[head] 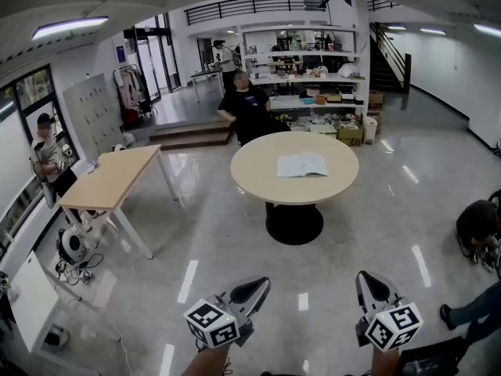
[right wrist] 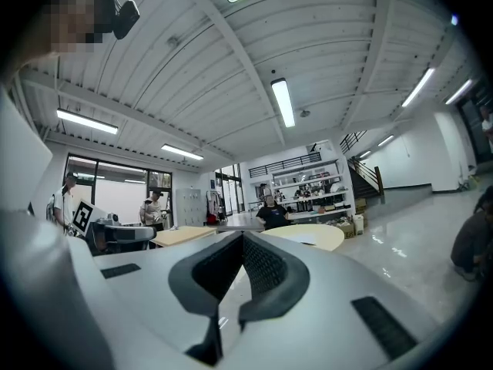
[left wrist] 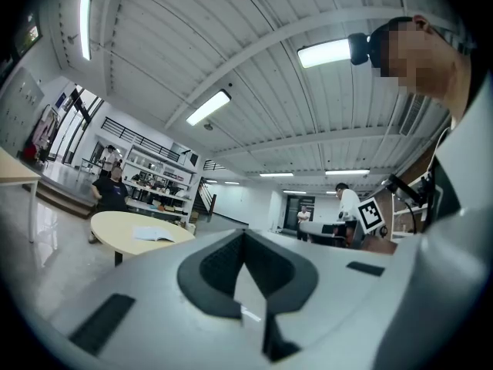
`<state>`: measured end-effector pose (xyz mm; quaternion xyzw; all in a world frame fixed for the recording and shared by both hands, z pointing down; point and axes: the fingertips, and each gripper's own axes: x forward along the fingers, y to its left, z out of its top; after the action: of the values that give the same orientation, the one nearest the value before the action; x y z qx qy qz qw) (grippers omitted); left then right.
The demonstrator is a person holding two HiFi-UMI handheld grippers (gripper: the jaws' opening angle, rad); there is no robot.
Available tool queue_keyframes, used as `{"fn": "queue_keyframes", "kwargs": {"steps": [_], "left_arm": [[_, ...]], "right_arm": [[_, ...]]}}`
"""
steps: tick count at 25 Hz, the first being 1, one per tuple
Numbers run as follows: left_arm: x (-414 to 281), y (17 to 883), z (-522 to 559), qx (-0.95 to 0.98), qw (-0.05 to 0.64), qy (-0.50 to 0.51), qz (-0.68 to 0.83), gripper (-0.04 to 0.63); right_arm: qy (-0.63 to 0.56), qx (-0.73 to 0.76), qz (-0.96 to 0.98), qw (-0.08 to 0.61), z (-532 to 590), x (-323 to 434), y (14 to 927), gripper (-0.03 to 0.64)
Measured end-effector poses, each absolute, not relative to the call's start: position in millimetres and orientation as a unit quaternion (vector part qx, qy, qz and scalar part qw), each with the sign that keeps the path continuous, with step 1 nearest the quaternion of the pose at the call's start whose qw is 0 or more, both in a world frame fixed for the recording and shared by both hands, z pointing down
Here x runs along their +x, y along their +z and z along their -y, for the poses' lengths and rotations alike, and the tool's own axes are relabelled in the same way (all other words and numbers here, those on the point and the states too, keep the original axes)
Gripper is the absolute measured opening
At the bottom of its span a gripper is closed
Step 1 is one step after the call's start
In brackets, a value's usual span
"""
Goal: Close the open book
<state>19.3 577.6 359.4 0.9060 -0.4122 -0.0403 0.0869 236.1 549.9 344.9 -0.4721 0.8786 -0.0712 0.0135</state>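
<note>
I hold two grippers low in front of me over the glossy floor [head: 391, 202], well apart from the task's thing. My left gripper [head: 261, 286] has its jaws pressed together at the tips with nothing between them, and my right gripper [head: 366, 279] is closed the same way, also empty; each carries one marker cube, two in all. There is one book [head: 302, 164], and it lies open and flat, a little right of the middle on the one round worktop [head: 252, 171] ahead of me. One rectangular worktop [head: 109, 180] stands to the left. I count four people: one in black [head: 247, 108] just behind the round worktop, one by the left windows [head: 47, 157], one far back [head: 225, 55], and one crouched at the right [head: 476, 224].
</note>
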Motion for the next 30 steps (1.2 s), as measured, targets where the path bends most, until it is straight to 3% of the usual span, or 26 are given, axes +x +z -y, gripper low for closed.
{"fn": "queue_keyframes", "kwargs": {"steps": [20,30], "left_arm": [[-45,374,-523,0.913,0.095,-0.036,0.396,-0.009],[-45,367,-422,0.905,0.089,-0.036,0.414,-0.009]], "right_arm": [[-0.086,-0.477,-0.874,0.004,-495,164,362,-0.002],[-0.081,-0.460,-0.884,0.009,-391,162,354,-0.002]]}}
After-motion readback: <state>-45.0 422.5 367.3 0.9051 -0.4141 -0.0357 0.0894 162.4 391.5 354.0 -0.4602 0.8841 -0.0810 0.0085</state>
